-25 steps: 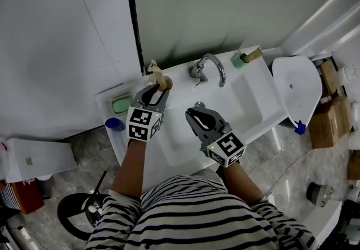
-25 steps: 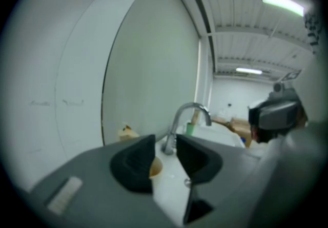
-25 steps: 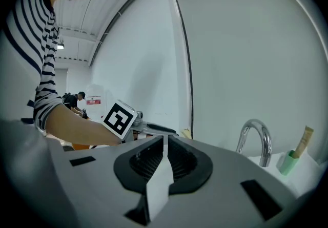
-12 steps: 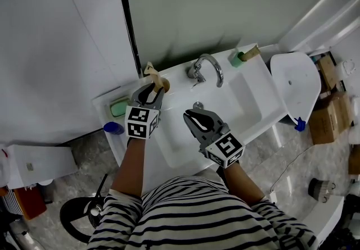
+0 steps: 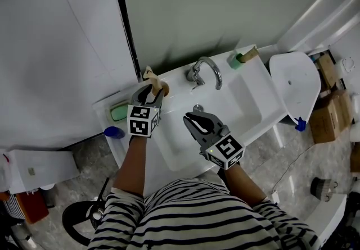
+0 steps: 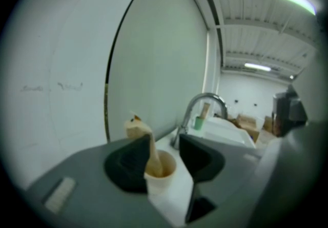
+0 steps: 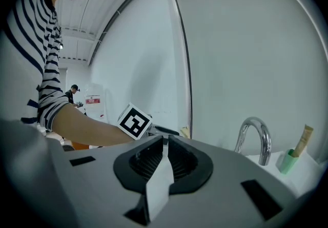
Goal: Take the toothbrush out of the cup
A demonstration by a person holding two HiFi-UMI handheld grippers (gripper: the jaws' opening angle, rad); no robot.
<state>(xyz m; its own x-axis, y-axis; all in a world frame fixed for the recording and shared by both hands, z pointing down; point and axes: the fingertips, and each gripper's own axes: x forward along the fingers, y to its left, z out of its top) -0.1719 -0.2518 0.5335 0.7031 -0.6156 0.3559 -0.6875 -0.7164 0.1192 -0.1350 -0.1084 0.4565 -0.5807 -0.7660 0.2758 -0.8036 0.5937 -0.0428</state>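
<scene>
Your left gripper (image 5: 151, 93), jaws just been opening and now partway apart, lines up on the cup (image 6: 162, 175) on the sink (image 5: 256, 97) ledge to catch the toothbrush (image 6: 137, 128) leaning in it, only its own view showing nothing pinched yet, while your right gripper (image 5: 194, 117) hangs shut and empty above that sink.

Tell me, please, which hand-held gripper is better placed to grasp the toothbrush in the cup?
Left. The left hand-held gripper is at the cup, its jaws have just been opening, and the toothbrush stands between them. The right hand-held gripper is shut, apart over the sink.
</scene>
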